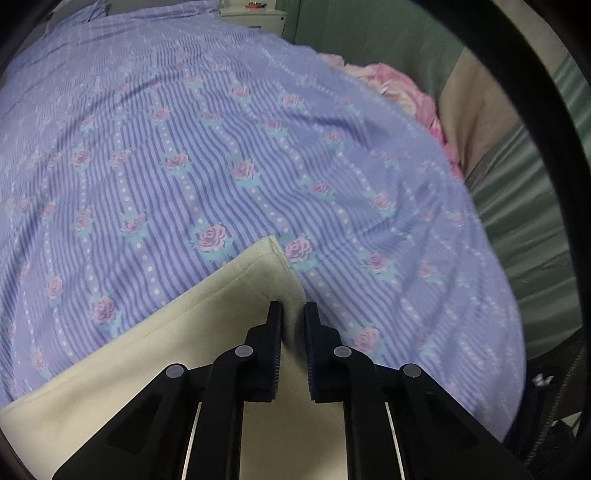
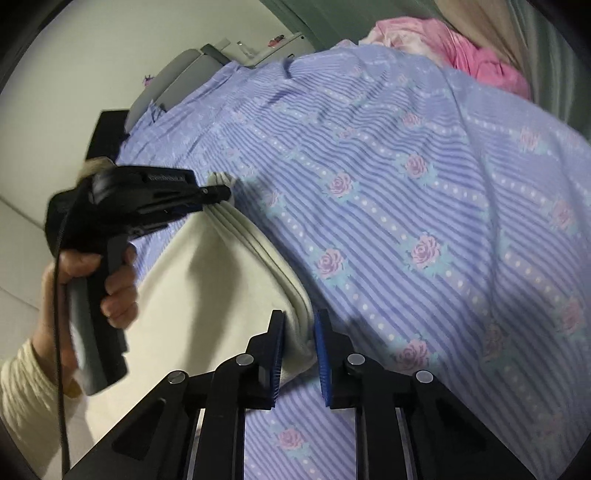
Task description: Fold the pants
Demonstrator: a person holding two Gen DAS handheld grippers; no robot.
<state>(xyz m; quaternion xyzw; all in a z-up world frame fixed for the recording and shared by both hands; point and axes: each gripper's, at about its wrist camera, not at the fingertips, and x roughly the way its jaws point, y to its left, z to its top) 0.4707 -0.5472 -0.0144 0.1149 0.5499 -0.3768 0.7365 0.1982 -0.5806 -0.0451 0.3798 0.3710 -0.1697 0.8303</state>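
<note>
Your L gripper (image 1: pixel 293 308) is clamped on the corner of the cream pants (image 1: pixel 155 354), w/ cloth pinched between the pads. Your R gripper (image 2: pixel 300 317) is clamped on the pants' other corner, fabric bunched between the blue pads. Pants lie on the purple rose-print bedsheet (image 1: pixel 229 140), edge stretched between both grippers. Your left hand (image 2: pixel 85 280) grips the handle. Pink cloth (image 2: pixel 461 44) sits at the bed's far side.

One cream pants (image 1: pixel 147 350), two tools, one pink cloth (image 2: pixel 476 51).

Rose-striped lilac bedspread (image 1: pixel 229 147) — green curtain (image 1: pixel 369 33), white wall (image 2: pixel 92 48) behind
</note>
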